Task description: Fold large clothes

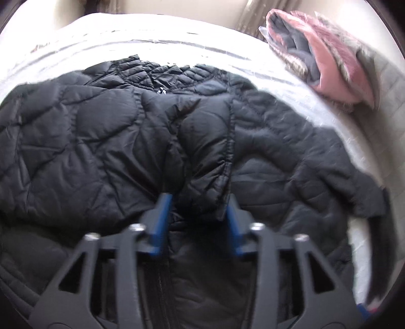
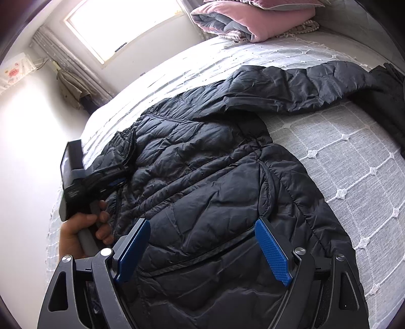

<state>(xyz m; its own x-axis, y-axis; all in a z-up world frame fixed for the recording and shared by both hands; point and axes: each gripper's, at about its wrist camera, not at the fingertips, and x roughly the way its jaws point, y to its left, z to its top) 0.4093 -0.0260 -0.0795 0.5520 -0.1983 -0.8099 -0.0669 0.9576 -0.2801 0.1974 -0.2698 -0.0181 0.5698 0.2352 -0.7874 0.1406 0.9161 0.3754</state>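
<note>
A black quilted puffer jacket [image 2: 202, 164] lies spread on a bed, its far sleeve [image 2: 316, 83] stretched toward the right. In the left wrist view my left gripper [image 1: 198, 205] has its blue pads on either side of a bunched sleeve end [image 1: 205, 151] of the jacket [image 1: 76, 151], folded over the body. That gripper, held in a hand, also shows in the right wrist view [image 2: 111, 182] near the collar and zip. My right gripper [image 2: 202, 232] is wide open and empty, hovering over the jacket's lower body.
The bed has a pale grey quilted cover [image 2: 341, 164]. A folded pink and grey blanket [image 2: 253, 20] lies at its far side, also in the left wrist view [image 1: 329, 63]. Another dark garment [image 2: 389, 101] lies at the right edge. A window [image 2: 121, 25] and wall are beyond.
</note>
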